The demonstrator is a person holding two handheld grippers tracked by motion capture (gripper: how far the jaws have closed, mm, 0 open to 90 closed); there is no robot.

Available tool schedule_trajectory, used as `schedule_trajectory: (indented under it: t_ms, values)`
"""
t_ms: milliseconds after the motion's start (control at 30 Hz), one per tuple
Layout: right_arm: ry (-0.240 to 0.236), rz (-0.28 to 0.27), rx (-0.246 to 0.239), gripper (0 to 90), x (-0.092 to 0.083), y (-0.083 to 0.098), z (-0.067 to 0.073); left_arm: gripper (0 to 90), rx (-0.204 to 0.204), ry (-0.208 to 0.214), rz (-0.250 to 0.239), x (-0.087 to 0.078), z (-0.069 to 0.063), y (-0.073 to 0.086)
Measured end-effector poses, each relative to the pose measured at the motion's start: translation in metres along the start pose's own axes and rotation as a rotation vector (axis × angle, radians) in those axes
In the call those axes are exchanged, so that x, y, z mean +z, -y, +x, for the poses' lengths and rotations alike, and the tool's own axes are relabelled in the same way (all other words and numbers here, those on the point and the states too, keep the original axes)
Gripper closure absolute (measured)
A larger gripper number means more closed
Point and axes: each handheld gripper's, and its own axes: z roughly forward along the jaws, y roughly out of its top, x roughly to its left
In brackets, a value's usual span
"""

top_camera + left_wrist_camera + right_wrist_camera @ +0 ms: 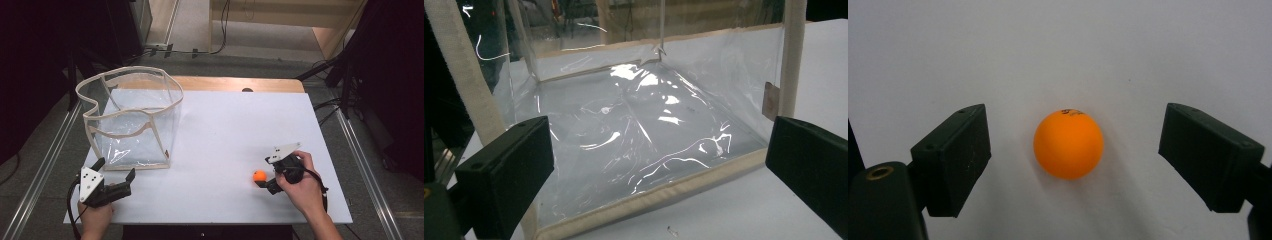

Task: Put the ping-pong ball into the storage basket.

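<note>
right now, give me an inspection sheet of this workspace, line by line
surface: white tabletop on a wooden table, bare between the things.
job's things: orange ball rests on the tabletop near the right front; clear plastic bag with cloth trim stands open at the left rear, nothing seen inside.
clutter: nothing seen.
grippers: right gripper is open, its jaws either side of the ball, pads apart from it; left gripper is open, facing the bag's lower edge, holding nothing.
cables: one trails from each gripper past the wrist; more cables lie on the floor beyond the table.
surroundings: dark equipment stands at both sides, metal rails run along the table, pale floor behind.
</note>
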Motion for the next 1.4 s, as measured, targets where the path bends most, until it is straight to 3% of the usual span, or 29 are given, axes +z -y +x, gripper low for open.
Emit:
schedule_trajectory:
  t_ms: [333,367,767,1000,1167,1400]
  values:
    - [-0.013,0.101,-0.026,14.2,0.012,-0.006,0.0,0.0,0.007,0.003,0.001,0.0,0.0,0.0]
    - [-0.016,0.114,-0.028,20.2,0.014,-0.006,0.0,0.0,0.009,0.003,0.002,0.0,0.0,0.0]
    - [-0.006,0.192,-0.037,32.4,0.023,-0.009,0.0,0.0,0.017,0.002,0.005,0.001,-0.001,0.0]
    - [0.003,0.223,-0.046,37.9,0.028,-0.01,0.001,0.0,0.019,0.002,0.007,0.0,-0.002,0.0]
    - [-0.019,0.255,-0.06,47.2,0.032,-0.013,0.002,0.0,0.02,0.002,0.007,0.0,-0.002,0.0]
    - [-0.022,0.271,-0.059,47.4,0.033,-0.016,0.002,0.0,0.022,0.003,0.007,0.0,-0.002,0.0]
